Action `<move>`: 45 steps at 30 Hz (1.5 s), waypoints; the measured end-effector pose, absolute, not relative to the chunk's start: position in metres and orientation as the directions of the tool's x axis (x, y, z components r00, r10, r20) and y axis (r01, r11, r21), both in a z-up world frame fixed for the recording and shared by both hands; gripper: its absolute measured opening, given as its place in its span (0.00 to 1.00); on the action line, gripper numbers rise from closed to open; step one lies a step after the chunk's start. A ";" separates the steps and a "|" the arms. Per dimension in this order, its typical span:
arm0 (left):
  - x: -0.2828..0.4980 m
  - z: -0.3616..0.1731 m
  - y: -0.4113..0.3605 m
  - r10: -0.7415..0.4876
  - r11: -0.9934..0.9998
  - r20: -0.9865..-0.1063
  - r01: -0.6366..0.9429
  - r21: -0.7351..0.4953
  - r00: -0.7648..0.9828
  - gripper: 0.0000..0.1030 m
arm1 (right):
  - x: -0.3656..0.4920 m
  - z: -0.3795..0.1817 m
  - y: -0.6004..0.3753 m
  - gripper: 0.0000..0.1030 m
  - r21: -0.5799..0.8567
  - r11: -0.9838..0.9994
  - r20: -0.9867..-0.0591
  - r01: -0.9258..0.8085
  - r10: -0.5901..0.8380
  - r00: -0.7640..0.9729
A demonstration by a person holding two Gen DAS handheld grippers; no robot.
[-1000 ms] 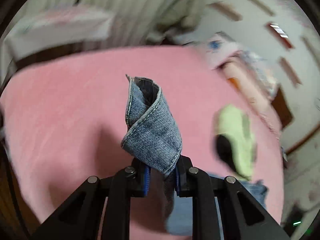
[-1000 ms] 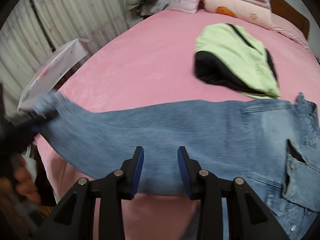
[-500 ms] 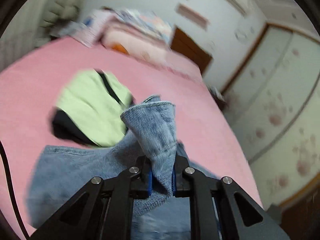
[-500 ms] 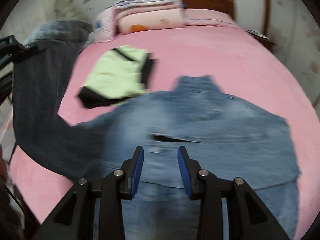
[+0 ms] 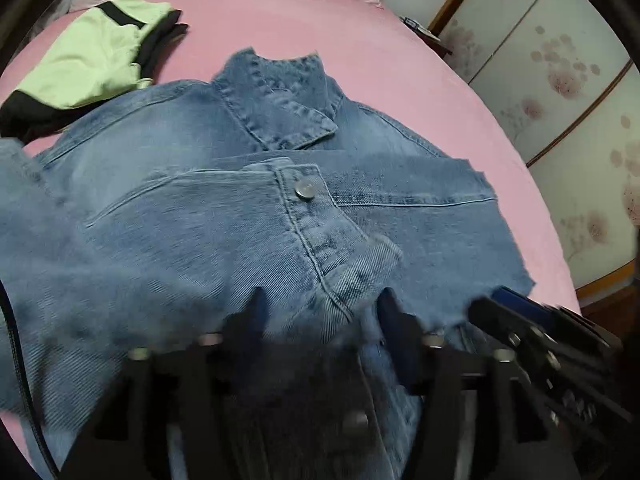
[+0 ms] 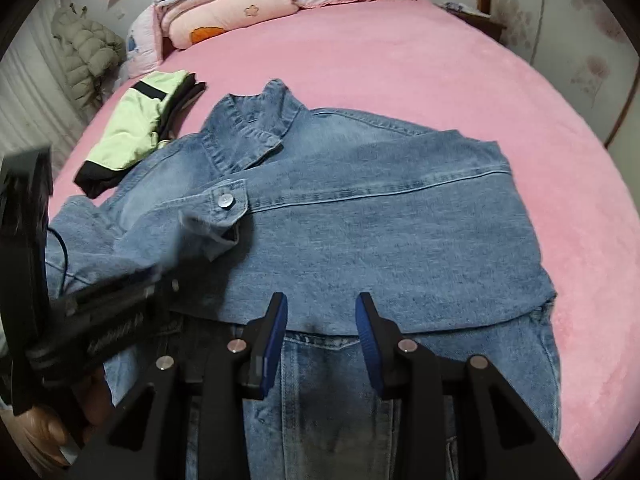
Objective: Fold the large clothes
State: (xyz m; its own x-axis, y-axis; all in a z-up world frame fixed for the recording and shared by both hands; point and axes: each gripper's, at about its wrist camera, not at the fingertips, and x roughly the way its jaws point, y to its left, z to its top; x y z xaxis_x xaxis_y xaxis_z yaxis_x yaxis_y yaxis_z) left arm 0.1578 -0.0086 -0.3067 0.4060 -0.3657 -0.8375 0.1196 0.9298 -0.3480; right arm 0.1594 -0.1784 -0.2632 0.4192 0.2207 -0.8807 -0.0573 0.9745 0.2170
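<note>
A blue denim jacket [image 6: 380, 216] lies back up on the pink bed [image 6: 400, 52], collar toward the pillows. Its left sleeve is folded across the back, the buttoned cuff [image 6: 224, 204] resting near the middle. In the left wrist view the cuff [image 5: 320, 236] lies just ahead of my left gripper [image 5: 320, 312], which is open with the jaws apart and motion-blurred. My right gripper [image 6: 320, 320] is open and empty, low over the jacket's hem. The left gripper also shows at the left of the right wrist view [image 6: 100, 316].
A folded light-green and black garment [image 6: 140, 128] lies on the bed left of the jacket. Stacked pink quilts and pillows [image 6: 224, 12] sit at the headboard. A grey puffer coat [image 6: 84, 48] hangs at the far left. Wardrobe doors [image 5: 560, 80] stand right of the bed.
My left gripper carried the sleeve across the jacket, laid it on the back and opened, letting go of the cuff. The right gripper stayed open over the hem.
</note>
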 end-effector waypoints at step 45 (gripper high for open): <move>0.159 -0.349 0.191 0.229 0.950 -0.896 -0.289 0.120 0.380 0.15 | 0.213 -0.307 -0.152 0.09 0.123 0.989 -0.876 -0.086 0.149 0.459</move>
